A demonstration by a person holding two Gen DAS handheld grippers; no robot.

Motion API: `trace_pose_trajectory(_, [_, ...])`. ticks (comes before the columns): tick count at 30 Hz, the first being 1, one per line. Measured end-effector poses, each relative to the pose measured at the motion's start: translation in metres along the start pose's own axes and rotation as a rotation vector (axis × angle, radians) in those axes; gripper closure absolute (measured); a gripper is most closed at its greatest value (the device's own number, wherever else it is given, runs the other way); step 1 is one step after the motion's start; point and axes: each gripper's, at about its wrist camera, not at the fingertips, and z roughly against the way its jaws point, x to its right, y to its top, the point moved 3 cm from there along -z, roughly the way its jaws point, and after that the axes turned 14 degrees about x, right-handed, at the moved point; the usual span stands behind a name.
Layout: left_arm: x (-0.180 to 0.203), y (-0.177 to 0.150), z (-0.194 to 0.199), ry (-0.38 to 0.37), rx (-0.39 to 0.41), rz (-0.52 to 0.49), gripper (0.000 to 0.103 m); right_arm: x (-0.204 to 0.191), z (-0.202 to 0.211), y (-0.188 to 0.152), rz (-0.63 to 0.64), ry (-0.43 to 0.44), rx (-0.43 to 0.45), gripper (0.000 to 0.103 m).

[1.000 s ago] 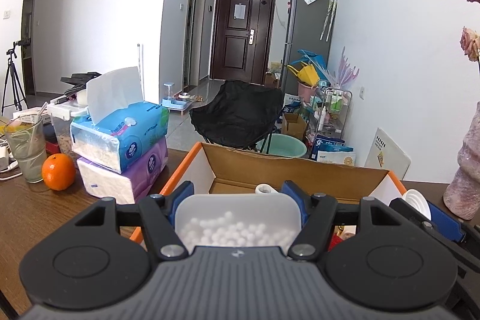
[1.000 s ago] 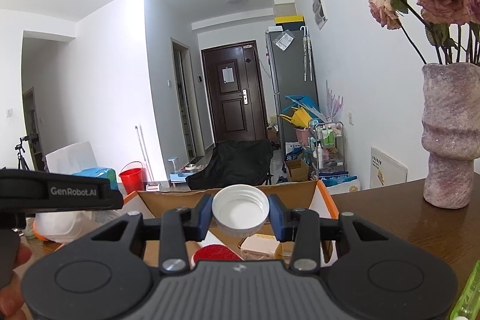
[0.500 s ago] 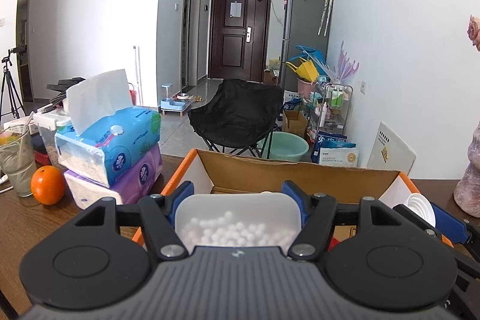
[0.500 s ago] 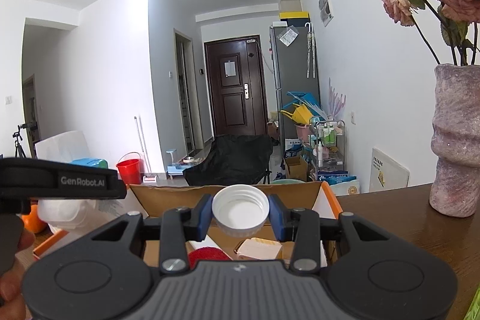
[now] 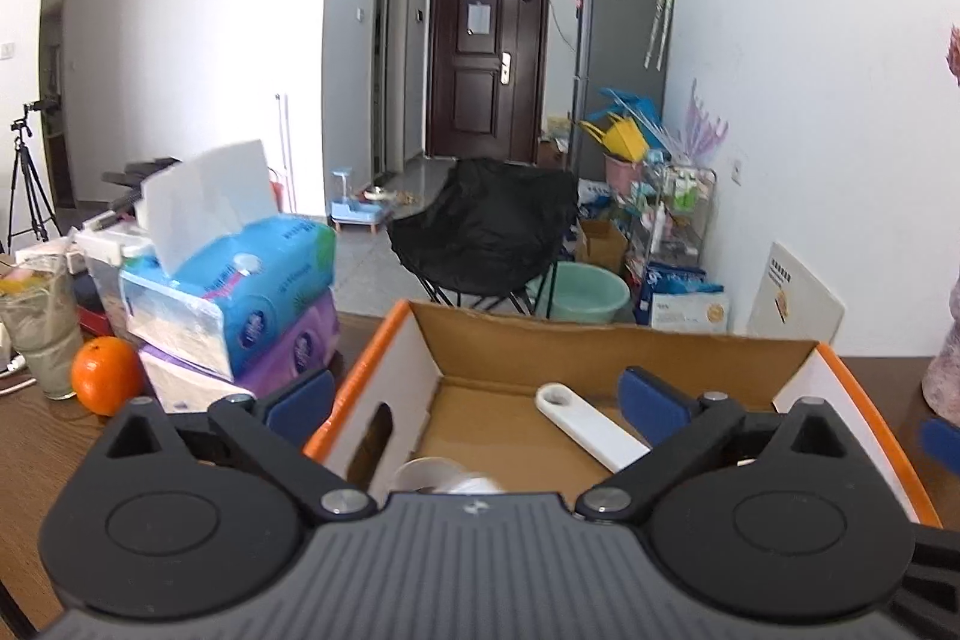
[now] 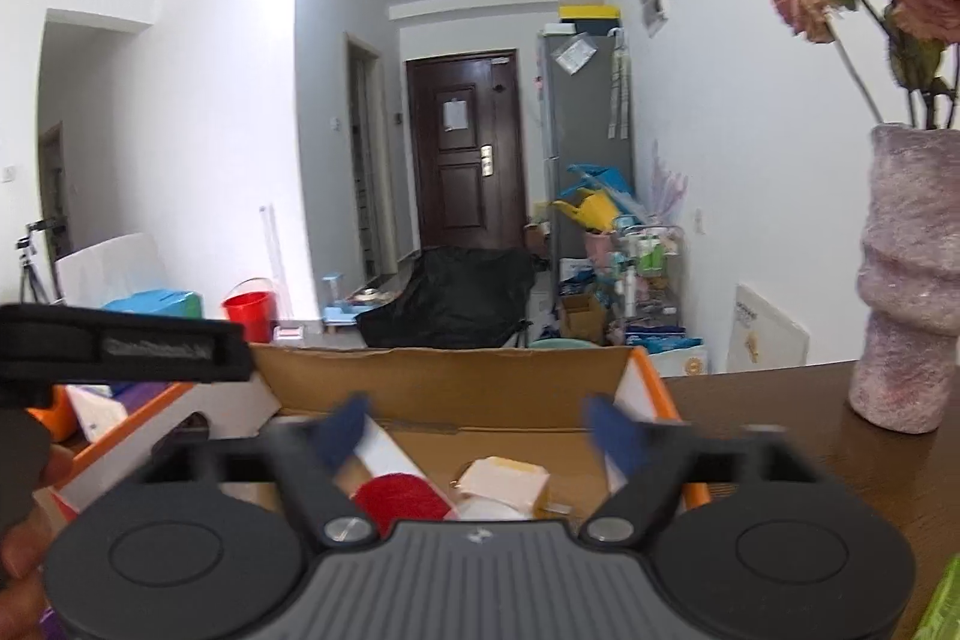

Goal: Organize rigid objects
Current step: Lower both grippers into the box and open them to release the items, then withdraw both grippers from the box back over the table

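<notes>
Hanging over the cardboard box [image 5: 606, 349], the left gripper [image 5: 477, 400] has its blue fingers spread wide with nothing between them. One blue finger [image 5: 300, 400] sits outside the box's left wall and the other is over the inside. Just ahead of this gripper, a flat white tool [image 5: 591, 427] lies on the box floor, and a blurry white tub [image 5: 447, 478] sits right below the gripper, close to its body. Off to the left of the gripper, two tissue packs [image 5: 240, 304] are stacked on the brown table [image 5: 36, 436], with an orange [image 5: 105, 382] and a glass [image 5: 42, 334] beside them. The right gripper [image 6: 480, 430] is also spread wide and holds nothing; its fingers look blurry. Below and between its fingers, inside the same box [image 6: 444, 382], are a red round thing [image 6: 402, 499], a pale yellow block [image 6: 507, 478] and a bit of something white. To the right of this gripper, a pink vase [image 6: 906, 280] with dried roses stands on the table, well apart from the box.
</notes>
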Motion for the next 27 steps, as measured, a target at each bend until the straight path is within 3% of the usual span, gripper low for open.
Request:
trace_pose_trajectory(3, [-0.004, 0.002, 0.001, 0.004, -0.002, 0.011, 0.000, 0.003, 0.002, 0.004, -0.013, -0.005, 0.007, 0.000])
trace_pose_trajectory(15, [-0.012, 0.003, 0.016, 0.016, -0.004, -0.009, 0.000, 0.002, 0.007, 0.010, -0.013, -0.006, 0.010, 0.000])
trace_pose_trajectory(27, [-0.023, 0.002, 0.050, 0.031, 0.008, -0.017, 0.000, 0.009, 0.040, 0.018, 0.001, -0.020, 0.011, 0.000])
